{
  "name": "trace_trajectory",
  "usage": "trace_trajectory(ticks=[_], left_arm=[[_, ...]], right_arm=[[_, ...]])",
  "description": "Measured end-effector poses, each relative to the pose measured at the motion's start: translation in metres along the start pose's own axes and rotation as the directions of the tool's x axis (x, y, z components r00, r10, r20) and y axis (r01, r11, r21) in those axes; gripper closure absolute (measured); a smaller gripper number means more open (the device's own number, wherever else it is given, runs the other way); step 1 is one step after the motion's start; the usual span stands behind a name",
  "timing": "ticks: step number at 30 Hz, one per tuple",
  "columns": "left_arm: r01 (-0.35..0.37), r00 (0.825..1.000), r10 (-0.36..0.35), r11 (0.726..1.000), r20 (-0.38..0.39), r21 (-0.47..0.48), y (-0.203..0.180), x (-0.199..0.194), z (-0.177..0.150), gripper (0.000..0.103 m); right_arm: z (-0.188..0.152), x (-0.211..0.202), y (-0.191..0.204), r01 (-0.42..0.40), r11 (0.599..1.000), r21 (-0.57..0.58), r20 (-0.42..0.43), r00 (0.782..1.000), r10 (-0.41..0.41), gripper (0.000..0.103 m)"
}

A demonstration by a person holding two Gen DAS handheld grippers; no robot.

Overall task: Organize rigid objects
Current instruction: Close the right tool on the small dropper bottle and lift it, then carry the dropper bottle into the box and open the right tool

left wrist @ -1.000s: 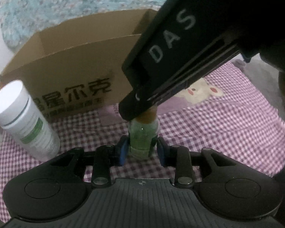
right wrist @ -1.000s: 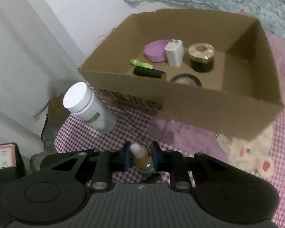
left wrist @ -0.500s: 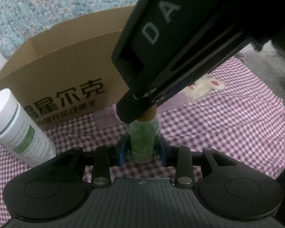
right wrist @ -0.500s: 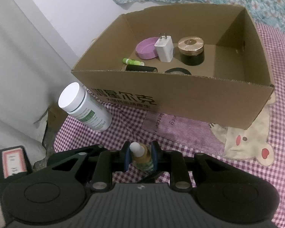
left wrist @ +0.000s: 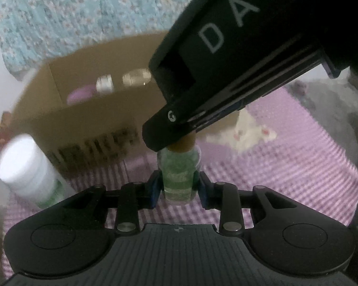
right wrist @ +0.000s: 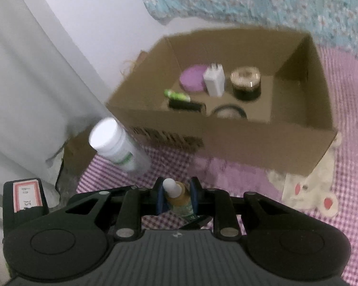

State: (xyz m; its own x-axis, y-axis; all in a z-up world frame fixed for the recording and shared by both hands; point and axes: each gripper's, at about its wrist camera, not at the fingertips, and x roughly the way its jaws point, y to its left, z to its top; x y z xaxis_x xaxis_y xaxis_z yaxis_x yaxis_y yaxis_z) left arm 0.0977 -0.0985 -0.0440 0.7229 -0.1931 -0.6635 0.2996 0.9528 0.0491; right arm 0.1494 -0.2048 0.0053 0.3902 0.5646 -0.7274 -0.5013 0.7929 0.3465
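Both grippers hold the same small glass dropper bottle [left wrist: 179, 174] with a green label. My left gripper [left wrist: 178, 189] is shut on its lower body. My right gripper [right wrist: 176, 196] is shut on its amber neck [right wrist: 177, 196], below the white cap [right wrist: 170, 185]; its black body [left wrist: 238, 54] crosses the left wrist view above the bottle. The open cardboard box [right wrist: 226, 133] stands ahead on the checked cloth. It holds a purple tin [right wrist: 192, 81], a white charger [right wrist: 214, 81], a gold-lidded jar [right wrist: 245, 82], a green tube and a black tube.
A white pill bottle [right wrist: 118, 146] with a green label leans on the cloth left of the box; it also shows in the left wrist view [left wrist: 28, 171]. A bear print [right wrist: 310, 190] marks the purple checked cloth. A white wall and floral bedding lie behind.
Both grippers have risen with the bottle between them. The box now appears lower and its inside shows in the left wrist view. The frames are blurred by motion.
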Motion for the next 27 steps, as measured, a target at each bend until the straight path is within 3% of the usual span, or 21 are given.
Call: trace_trajectory(ticks=[6,11,18,27], left_arm=[[-0.022,0.994,0.022,1.0,0.106,0.002,0.003,-0.031,0.051,0.072],[-0.02,0.99,0.023,1.0,0.138,-0.023,0.004,-0.028,0.096,0.072],[0.039,0.998,-0.035,0.997,0.058,-0.071,0.002,0.025,0.127,0.072],[0.075,0.995,-0.08,0.994,-0.058,-0.081,0.002,0.085,0.124,0.071]], right_arm=[[0.04,-0.045,0.011,-0.013,0.998,-0.056,0.118,0.993,0.02,0.079],[0.079,-0.063,0.006,0.0,0.995,-0.099,0.192,0.981,0.019,0.079],[0.116,-0.039,-0.041,0.002,0.999,-0.047,0.174,0.985,0.006,0.079],[0.113,0.007,-0.101,-0.024,0.998,0.06,0.089,0.996,0.018,0.079]])
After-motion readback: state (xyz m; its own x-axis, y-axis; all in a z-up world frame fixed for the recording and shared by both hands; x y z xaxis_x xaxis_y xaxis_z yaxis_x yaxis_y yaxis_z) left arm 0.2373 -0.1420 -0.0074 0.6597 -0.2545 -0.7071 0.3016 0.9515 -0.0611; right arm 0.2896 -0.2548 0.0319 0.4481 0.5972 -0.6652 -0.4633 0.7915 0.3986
